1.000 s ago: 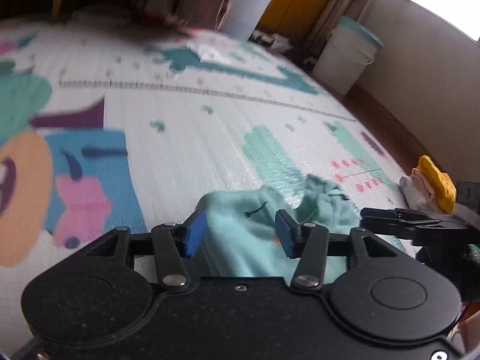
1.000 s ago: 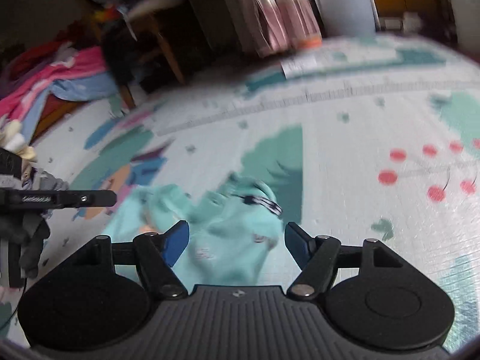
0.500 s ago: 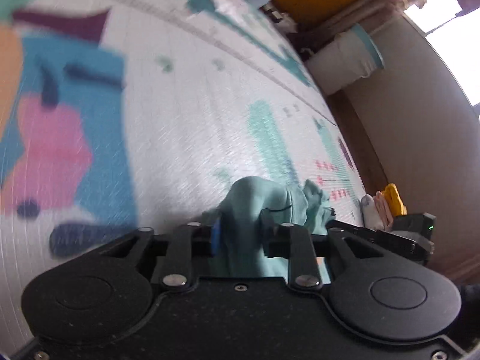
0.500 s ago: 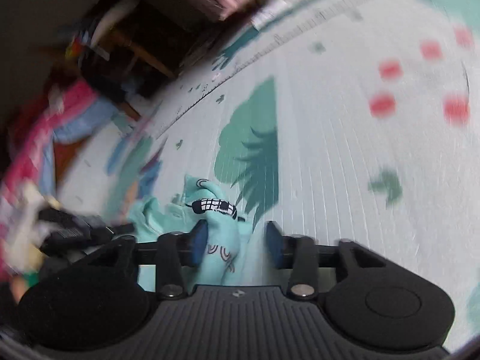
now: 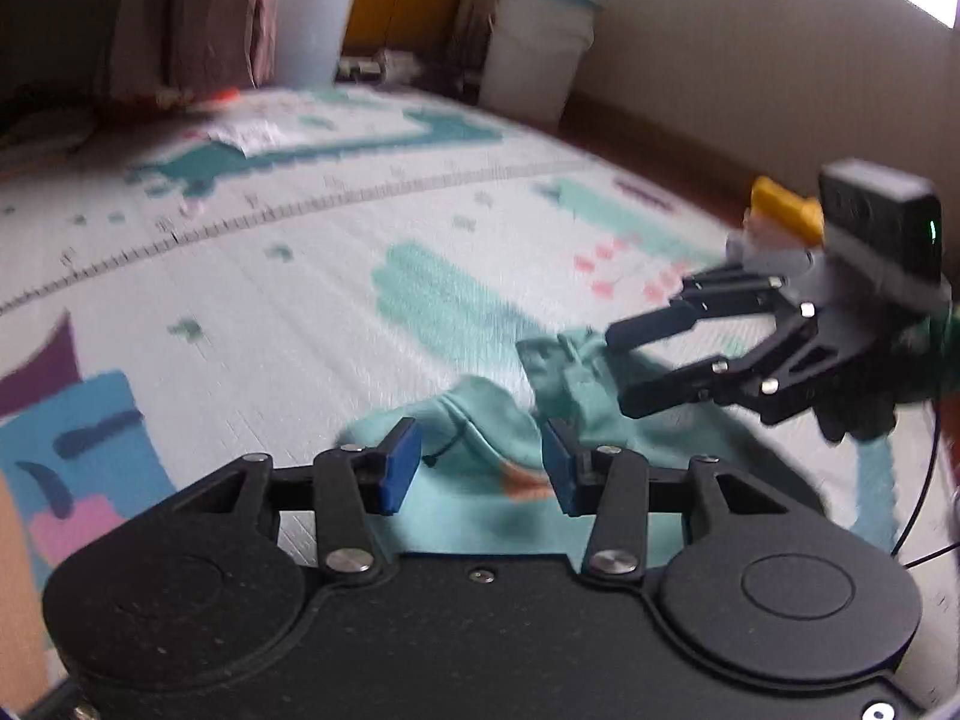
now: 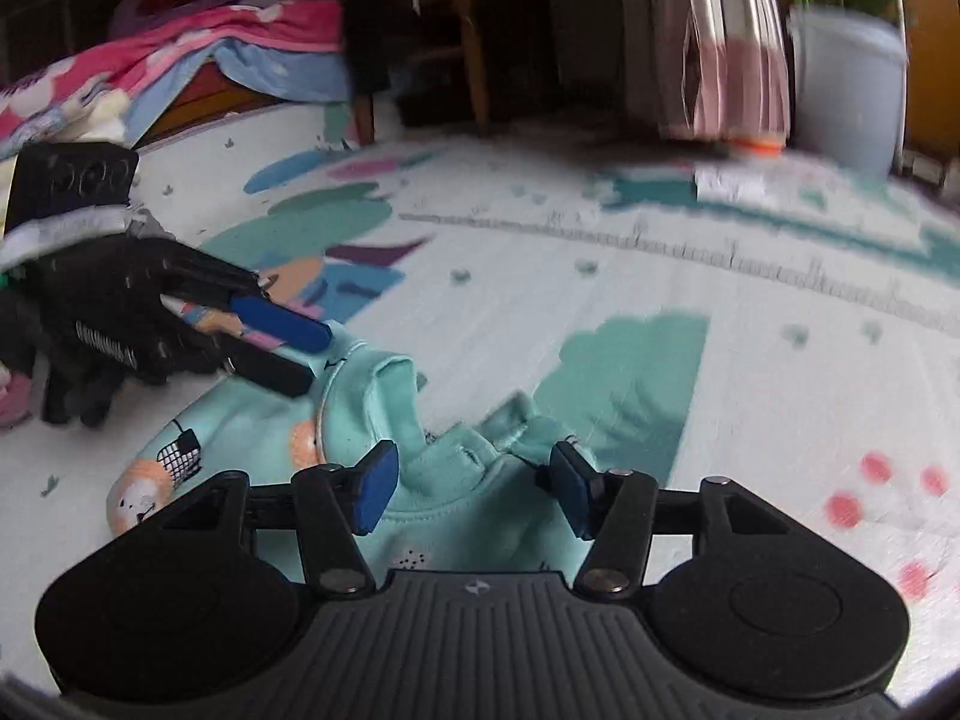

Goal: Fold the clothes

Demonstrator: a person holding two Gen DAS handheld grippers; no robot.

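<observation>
Both claws have just let go: half a second back each pinched a bunch of the mint top, and now the left claw and right claw stand released over it, cloth under the gaps but no pad pressing. Your top lies crumpled on the play mat. Before folding, spread it flat: take two opposite edges, pull apart gently, and keep the claws clear of each other.

Your left gripper has just been opening over the mint-green garment on the patterned play mat; your right gripper hovers open beside it.
</observation>
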